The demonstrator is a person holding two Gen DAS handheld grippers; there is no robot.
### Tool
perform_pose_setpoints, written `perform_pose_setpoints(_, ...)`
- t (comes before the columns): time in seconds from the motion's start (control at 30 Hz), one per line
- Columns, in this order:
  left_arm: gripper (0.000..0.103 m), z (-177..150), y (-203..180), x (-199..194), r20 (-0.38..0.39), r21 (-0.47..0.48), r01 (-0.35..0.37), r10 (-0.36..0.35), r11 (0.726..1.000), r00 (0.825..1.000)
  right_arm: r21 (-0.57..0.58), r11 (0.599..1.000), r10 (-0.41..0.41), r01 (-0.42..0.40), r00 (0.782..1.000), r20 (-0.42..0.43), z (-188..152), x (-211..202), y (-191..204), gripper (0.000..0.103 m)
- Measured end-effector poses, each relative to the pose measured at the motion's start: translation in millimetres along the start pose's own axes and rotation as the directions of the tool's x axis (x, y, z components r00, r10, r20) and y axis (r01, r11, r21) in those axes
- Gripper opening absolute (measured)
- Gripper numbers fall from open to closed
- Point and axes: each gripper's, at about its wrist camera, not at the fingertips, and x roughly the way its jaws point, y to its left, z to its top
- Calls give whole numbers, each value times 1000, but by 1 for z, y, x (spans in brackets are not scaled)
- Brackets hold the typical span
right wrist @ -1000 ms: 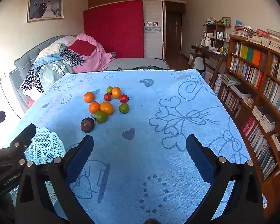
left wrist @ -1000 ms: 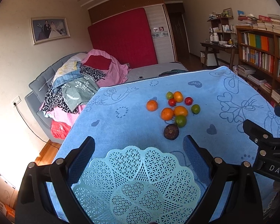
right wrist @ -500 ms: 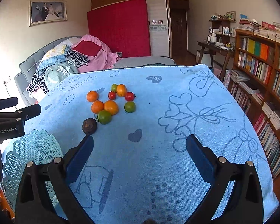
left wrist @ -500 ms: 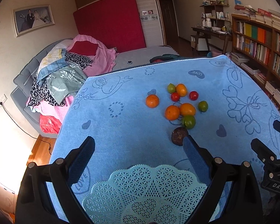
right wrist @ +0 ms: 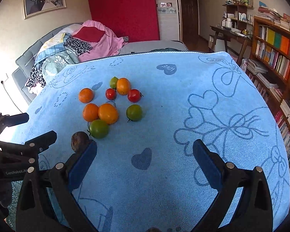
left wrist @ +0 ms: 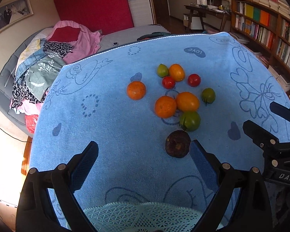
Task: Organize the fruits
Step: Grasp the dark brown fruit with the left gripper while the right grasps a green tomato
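Several fruits lie in a cluster on the blue towel [left wrist: 110, 127]: oranges [left wrist: 165, 106], red tomatoes [left wrist: 193, 80], green tomatoes [left wrist: 189, 121] and a dark brown fruit [left wrist: 177, 144]. My left gripper [left wrist: 143, 160] is open and empty, with its right finger just beside the dark fruit. A pale green lattice basket [left wrist: 143, 217] sits under it at the near edge. My right gripper [right wrist: 145, 160] is open and empty over bare towel, to the right of the cluster [right wrist: 108, 113], its left finger next to the dark fruit [right wrist: 79, 141].
The towel-covered table [right wrist: 222, 100] ends at a white hem at the far side. Beyond it stands a bed with piled clothes [left wrist: 54, 58]. A bookshelf [right wrist: 280, 61] runs along the right. The left gripper's body [right wrist: 15, 154] shows at the right view's left edge.
Both grippers have moved forward towards the fruit cluster. The basket has slid to the bottom of the left view. The dark fruit now lies next to the left gripper's right finger.
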Motion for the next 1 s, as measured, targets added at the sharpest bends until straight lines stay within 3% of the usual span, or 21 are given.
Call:
perform_pose_setpoints(0.2,94,9,-5,27,-87,-11,95,-95,995,992,41,999,2,-1,999,-35,8,17,-15,101)
perform_pose_setpoints(0.37,81,10,-13,47,-165,-26,162,-164,986,973,50,999,14,-11,999,-51,14,26,-19,100)
perform_pose_setpoints(0.53,63,7,-14,59,-211,-44,184,-189,982,959,38,999,30,-27,998,-64,17,34,-14,98)
perform_pose_setpoints(0.73,39,4,-18,59,-207,-56,260,-266,964,942,17,999,43,-41,995,-87,20,42,-6,86)
perform_pose_setpoints(1.0,39,7,-3,41,-141,-76,238,-247,968,959,-7,998,55,-56,993,-106,28,49,3,70)
